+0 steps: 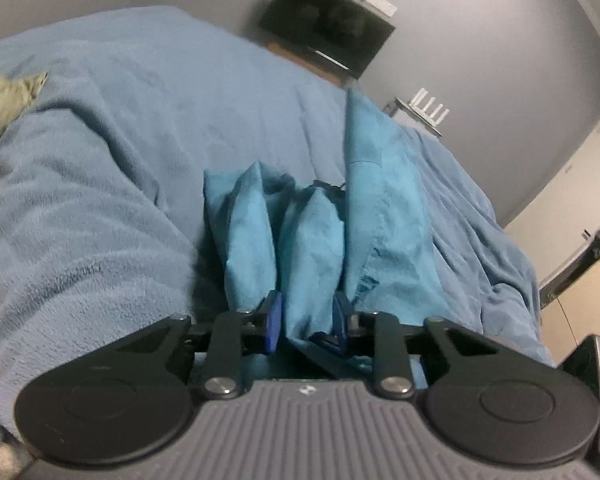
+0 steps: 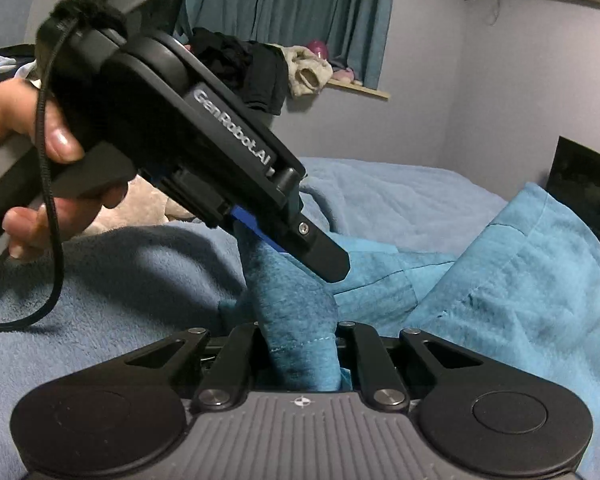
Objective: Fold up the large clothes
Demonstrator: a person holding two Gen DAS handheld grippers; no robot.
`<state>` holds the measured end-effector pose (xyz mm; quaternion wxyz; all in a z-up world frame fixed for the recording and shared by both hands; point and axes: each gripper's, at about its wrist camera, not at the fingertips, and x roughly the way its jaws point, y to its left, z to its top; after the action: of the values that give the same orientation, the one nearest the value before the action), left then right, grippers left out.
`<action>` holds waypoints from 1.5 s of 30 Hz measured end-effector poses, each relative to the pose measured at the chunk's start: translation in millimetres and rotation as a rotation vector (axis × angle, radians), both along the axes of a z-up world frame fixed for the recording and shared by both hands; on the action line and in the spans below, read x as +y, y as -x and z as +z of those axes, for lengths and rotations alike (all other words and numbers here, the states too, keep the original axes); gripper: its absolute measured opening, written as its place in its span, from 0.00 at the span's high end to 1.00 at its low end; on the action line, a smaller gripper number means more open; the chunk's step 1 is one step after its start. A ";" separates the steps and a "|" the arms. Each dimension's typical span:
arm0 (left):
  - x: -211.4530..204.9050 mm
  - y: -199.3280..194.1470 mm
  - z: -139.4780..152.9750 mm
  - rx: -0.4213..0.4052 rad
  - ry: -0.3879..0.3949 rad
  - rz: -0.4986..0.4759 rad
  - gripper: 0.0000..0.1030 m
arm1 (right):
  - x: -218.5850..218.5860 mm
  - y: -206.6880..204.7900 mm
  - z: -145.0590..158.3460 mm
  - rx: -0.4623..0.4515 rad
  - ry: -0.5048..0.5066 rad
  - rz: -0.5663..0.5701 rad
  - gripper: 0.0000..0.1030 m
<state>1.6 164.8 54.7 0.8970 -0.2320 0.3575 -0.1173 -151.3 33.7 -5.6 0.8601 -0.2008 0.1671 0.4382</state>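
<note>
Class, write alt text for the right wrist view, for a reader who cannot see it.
Both grippers are shut on a teal garment raised off a blue blanket: the right gripper in the foreground, the hand-held left gripper just beyond. Curtains hang behind.

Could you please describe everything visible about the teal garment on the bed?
The teal garment looks like soft, slightly fuzzy knit fabric with stitched seams and a hemmed edge. It is bunched into upright folds, partly lifted off the blue fleece blanket while the rest trails across it. The left gripper and the right gripper each pinch a gathered section, close together.
</note>
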 end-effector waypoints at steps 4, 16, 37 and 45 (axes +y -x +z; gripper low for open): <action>-3.9 -10.2 -6.8 0.021 -0.021 -0.022 0.87 | 1.0 8.6 2.1 0.009 0.003 -0.002 0.89; 0.4 -42.0 -33.3 0.058 -0.012 0.011 0.99 | -34.9 12.6 19.5 0.016 0.002 0.041 0.52; -6.3 -22.2 -15.9 -0.029 -0.135 0.061 0.97 | -181.5 -153.2 15.0 0.449 -0.214 -0.539 0.59; -45.4 -19.7 20.1 -0.095 -0.086 -0.130 0.29 | -156.4 -167.4 7.1 0.450 -0.221 -0.513 0.61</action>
<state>21.3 119.4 74.8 0.9127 -0.1637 0.3334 -0.1705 16.1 -122.7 1.5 0.9003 0.0435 0.3486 0.2568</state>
